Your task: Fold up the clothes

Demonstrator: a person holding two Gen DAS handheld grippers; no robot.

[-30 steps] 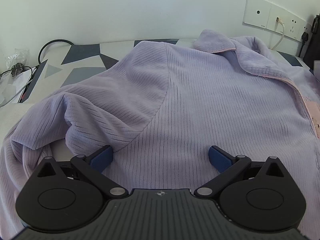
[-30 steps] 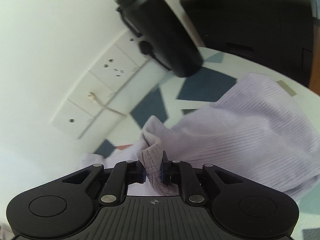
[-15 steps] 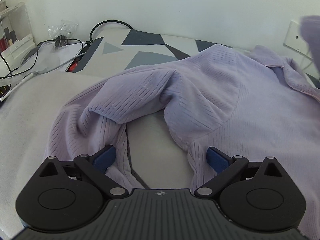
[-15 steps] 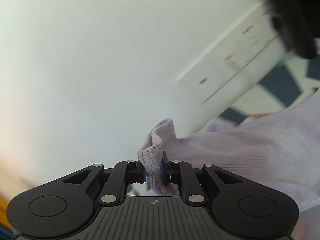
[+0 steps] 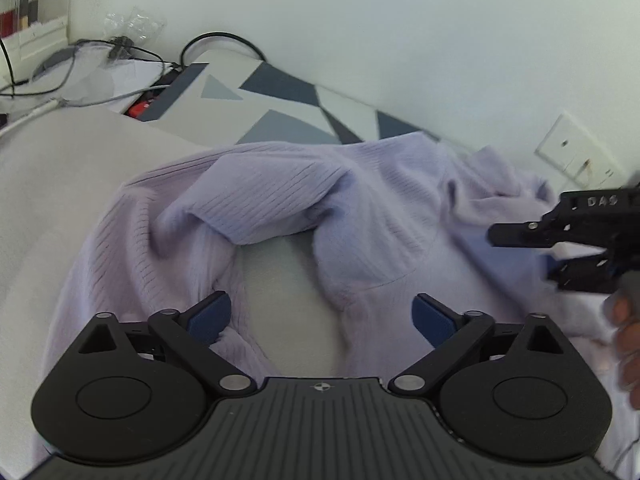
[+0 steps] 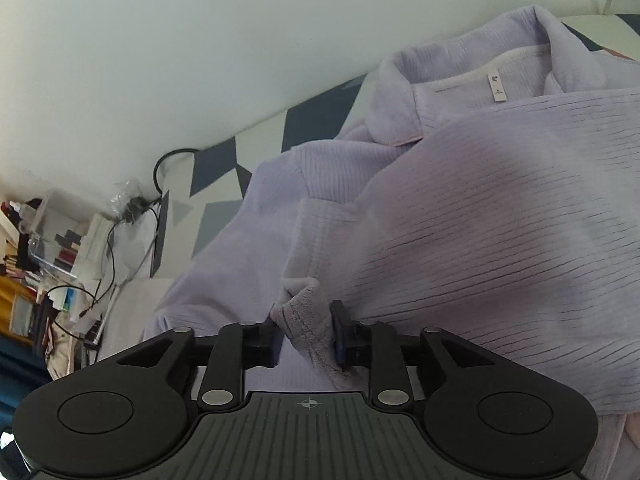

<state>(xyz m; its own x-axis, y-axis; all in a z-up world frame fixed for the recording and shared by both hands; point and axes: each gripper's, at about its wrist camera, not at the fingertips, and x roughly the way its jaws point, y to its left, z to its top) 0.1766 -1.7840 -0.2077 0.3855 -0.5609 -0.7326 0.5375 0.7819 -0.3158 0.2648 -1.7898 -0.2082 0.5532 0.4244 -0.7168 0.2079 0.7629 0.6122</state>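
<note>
Left wrist view: your left gripper (image 5: pixel 322 316) hangs with its jaws spread wide, though they have just been closing a little, and nothing is gripped. A bare patch of the bed (image 5: pixel 48 184) lies between the blue pads (image 5: pixel 210 316), with folds of the lilac top (image 5: pixel 320 204) running under each. The top lies crumpled across the bed, one sleeve (image 5: pixel 260 204) doubled over towards the left. At the right edge your right gripper (image 5: pixel 532 248) reaches in over the cloth, and fingers (image 5: pixel 628 320) show below it.

Right wrist view: your right gripper (image 6: pixel 306 336) stands partly open; its jaws have just been opening. The cuff (image 6: pixel 310 320) sits between them, against the right pad but clear of the left one. The collar (image 6: pixel 472 80) with its label (image 6: pixel 497 88) lies near the wall (image 6: pixel 200 40). Cables (image 6: pixel 132 220) clutter the left.
</note>
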